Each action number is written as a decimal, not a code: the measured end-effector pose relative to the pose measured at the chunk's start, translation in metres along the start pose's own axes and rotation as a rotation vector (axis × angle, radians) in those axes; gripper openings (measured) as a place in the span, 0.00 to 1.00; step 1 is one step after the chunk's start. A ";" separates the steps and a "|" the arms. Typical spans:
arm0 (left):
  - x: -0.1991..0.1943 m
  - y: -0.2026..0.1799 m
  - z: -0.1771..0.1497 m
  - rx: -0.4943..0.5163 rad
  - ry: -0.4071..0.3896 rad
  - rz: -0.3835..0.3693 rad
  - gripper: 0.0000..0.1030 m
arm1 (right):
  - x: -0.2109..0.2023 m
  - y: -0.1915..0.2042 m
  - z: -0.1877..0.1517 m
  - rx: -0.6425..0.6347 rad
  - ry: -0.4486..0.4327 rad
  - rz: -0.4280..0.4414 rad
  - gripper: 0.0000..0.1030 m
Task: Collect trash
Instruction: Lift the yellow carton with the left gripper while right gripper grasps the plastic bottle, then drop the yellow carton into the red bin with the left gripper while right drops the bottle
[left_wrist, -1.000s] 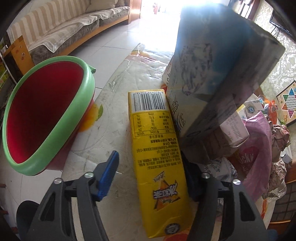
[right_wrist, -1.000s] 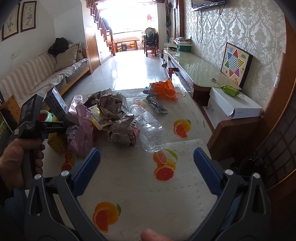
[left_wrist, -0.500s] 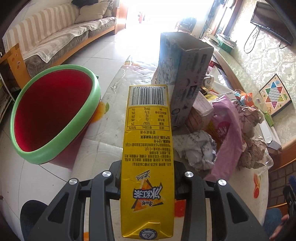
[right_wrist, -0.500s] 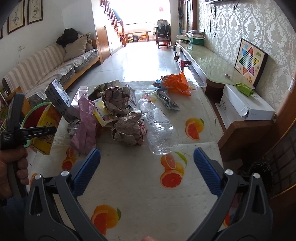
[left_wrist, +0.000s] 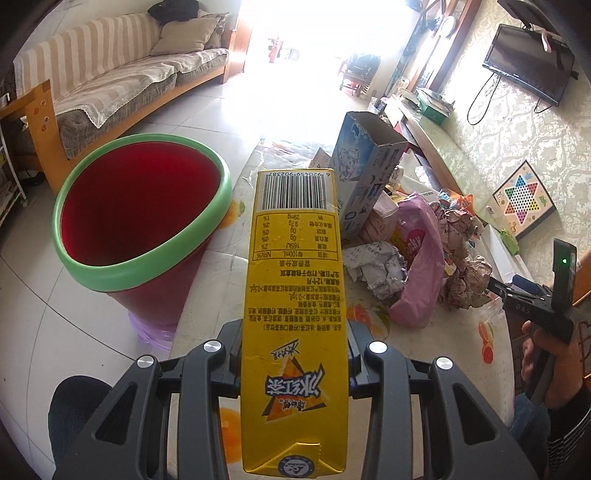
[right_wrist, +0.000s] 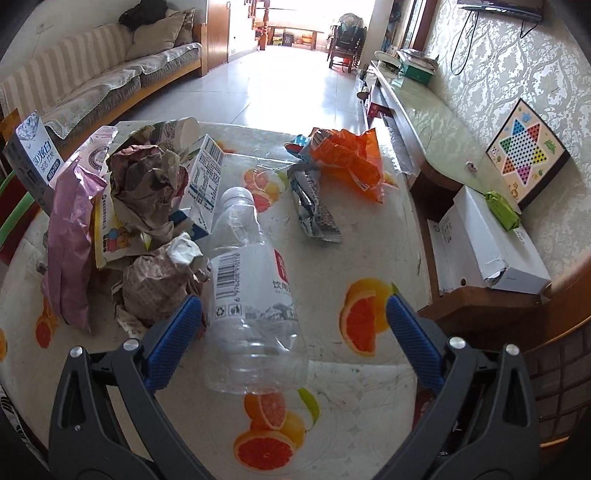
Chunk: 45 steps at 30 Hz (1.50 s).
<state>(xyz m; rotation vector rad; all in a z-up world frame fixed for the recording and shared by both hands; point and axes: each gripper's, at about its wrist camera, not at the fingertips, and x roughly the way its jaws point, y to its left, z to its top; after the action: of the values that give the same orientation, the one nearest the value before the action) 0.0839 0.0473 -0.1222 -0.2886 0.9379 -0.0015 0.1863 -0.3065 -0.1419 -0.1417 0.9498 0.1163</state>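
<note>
My left gripper (left_wrist: 295, 354) is shut on a yellow drink carton (left_wrist: 295, 280) and holds it lifted off the table, barcode end pointing away. A red bin with a green rim (left_wrist: 147, 266) stands on the floor to its left, beside the table. In the right wrist view my right gripper (right_wrist: 291, 310) is open, low over the table. A clear plastic bottle (right_wrist: 255, 295) lies between its blue pads (right_wrist: 173, 343), which do not press on it. The hand (left_wrist: 543, 343) holding that gripper shows at the right of the left wrist view.
A heap of trash lies on the fruit-print tablecloth (right_wrist: 362, 373): crumpled paper (right_wrist: 147, 184), a pink bag (right_wrist: 70, 236), a blue-white box (left_wrist: 365, 173), an orange wrapper (right_wrist: 351, 162). A white box (right_wrist: 487, 240) sits on the low cabinet to the right. A sofa (left_wrist: 110, 85) stands beyond the bin.
My left gripper closed on the yellow carton and lifted it off the table. My right gripper came down and forward until the clear bottle lay between its open fingers.
</note>
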 end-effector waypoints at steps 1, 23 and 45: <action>-0.001 0.003 0.000 -0.004 -0.001 0.001 0.34 | 0.006 0.002 0.002 0.005 0.019 0.021 0.94; -0.022 0.002 -0.004 0.047 -0.080 -0.034 0.34 | -0.048 -0.002 -0.007 0.081 -0.044 0.000 0.53; -0.037 0.114 0.097 -0.035 -0.243 0.138 0.34 | -0.165 0.115 0.037 -0.015 -0.305 0.203 0.53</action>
<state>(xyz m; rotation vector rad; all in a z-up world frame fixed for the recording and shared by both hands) 0.1246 0.1852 -0.0670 -0.2491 0.7152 0.1735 0.1021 -0.1926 0.0053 -0.0385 0.6572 0.3233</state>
